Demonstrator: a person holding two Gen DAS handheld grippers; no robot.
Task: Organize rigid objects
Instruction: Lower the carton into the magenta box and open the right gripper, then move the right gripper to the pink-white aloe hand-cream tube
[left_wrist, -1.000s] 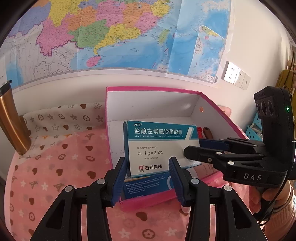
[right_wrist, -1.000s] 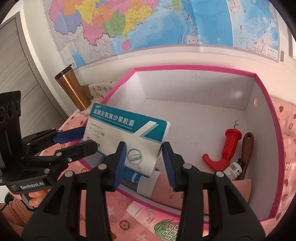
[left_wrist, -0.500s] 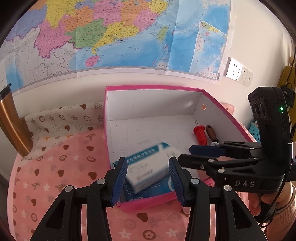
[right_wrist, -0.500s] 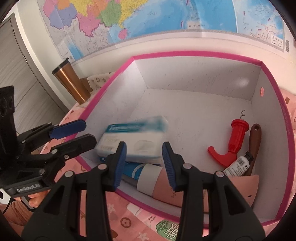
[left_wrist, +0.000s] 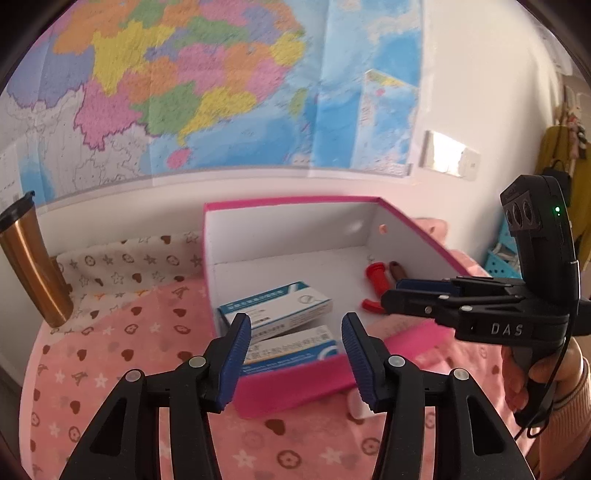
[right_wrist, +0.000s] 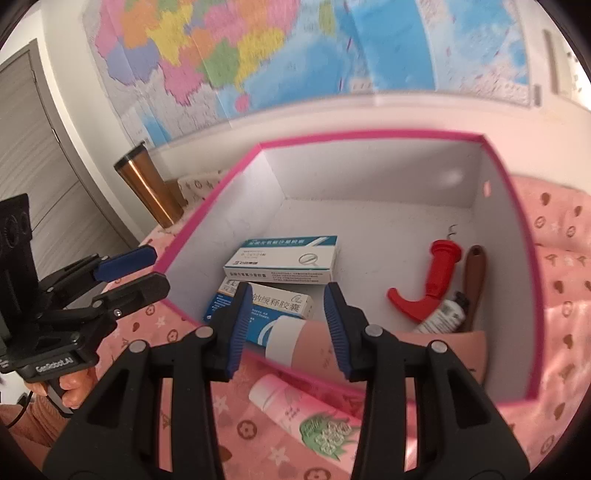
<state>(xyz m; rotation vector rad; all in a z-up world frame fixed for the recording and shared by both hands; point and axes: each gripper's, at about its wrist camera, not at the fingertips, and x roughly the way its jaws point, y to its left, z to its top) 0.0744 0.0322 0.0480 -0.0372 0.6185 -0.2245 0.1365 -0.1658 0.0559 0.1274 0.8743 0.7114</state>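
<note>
The medicine box (right_wrist: 282, 260) lies flat on the floor of the pink box (right_wrist: 384, 134), partly on a second carton (right_wrist: 258, 308), its long axis running from 9 to 3 o'clock in the right wrist view, printed face up. Your left gripper (left_wrist: 295, 354) is opening with nothing between its jaws; your right gripper (right_wrist: 282, 325) stands partly open, also empty. Draw both clear above the rim before turning away. At 5 o'clock, just outside the near wall, the pink tube (right_wrist: 303, 419) looks the likely next pick; approach across its narrow width.
</note>
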